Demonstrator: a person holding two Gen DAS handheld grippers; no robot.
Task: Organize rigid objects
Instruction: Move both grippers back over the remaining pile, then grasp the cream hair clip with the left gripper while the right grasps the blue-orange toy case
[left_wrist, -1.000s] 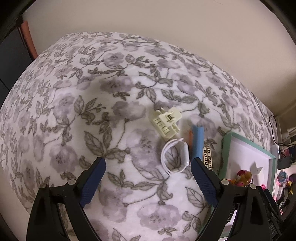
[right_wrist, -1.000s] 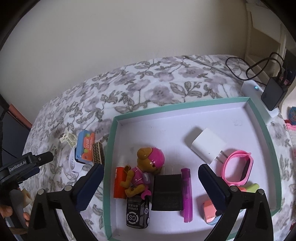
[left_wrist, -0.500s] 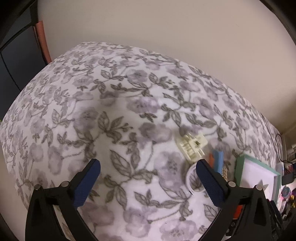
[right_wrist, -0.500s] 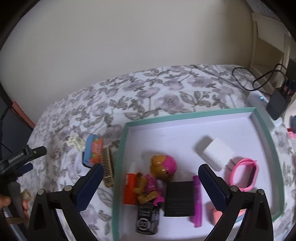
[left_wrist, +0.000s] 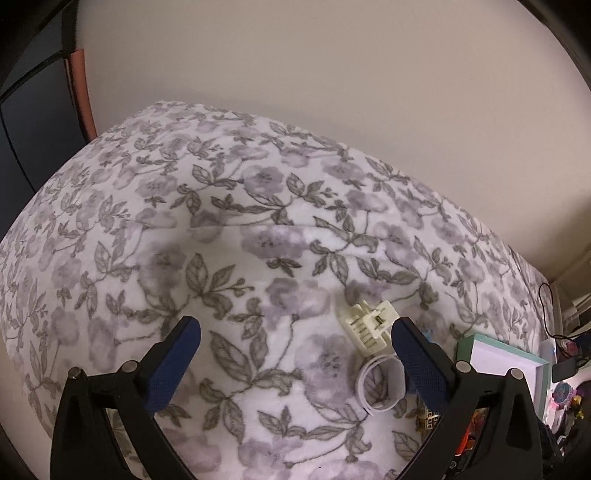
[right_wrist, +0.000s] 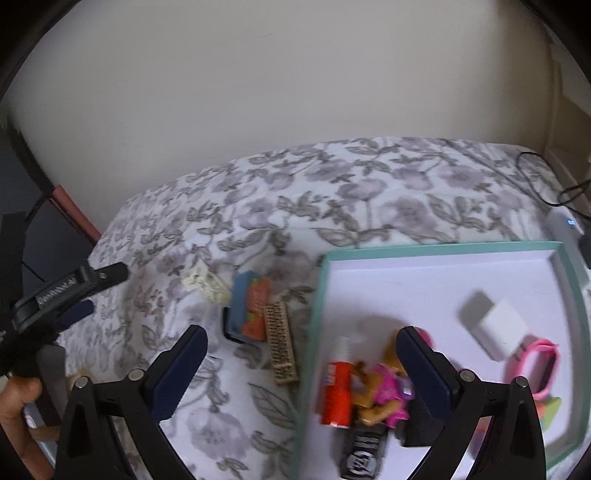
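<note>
Both of your hand-held grippers drifted left since the earlier frames, and your left hand-held gripper (left_wrist: 295, 332) had just been opening to full spread, holding nothing. Your right hand-held gripper (right_wrist: 301, 341) also gaped empty above the teal tray (right_wrist: 317, 295) edge. Beside your left one's right pad lay the cream clip (left_wrist: 369, 325) and white ring (left_wrist: 380, 384), with open floral bedspread (left_wrist: 221, 229) further left.

left gripper (left_wrist: 295, 334) jaws wide, right gripper (right_wrist: 301, 343) jaws wide
</note>
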